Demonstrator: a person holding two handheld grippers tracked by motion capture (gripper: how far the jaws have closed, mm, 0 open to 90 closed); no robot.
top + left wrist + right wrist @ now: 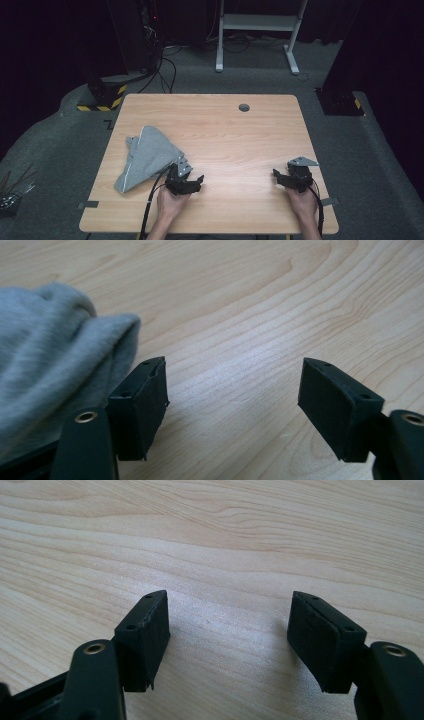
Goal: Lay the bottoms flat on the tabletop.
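A crumpled grey cloth [142, 156] lies on the left half of the wooden table [235, 130]. My left gripper [192, 182] rests low over the table just right of the cloth's near corner, its jaws open with nothing between them. In the left gripper view the grey cloth [50, 365] bulges beside and behind the left jaw, and the left gripper [232, 400] has only bare wood in its gap. My right gripper [281, 177] sits near the table's right front, open and empty. In the right gripper view the right gripper [227, 635] has plain wood grain ahead of it.
A small grey grommet hole [244, 107] sits near the table's far edge. Beyond the table stand a white desk frame [257, 30], dark equipment with cables [150, 55] and yellow-black striped bases [102, 102]. Grey carpet [380, 165] surrounds the table.
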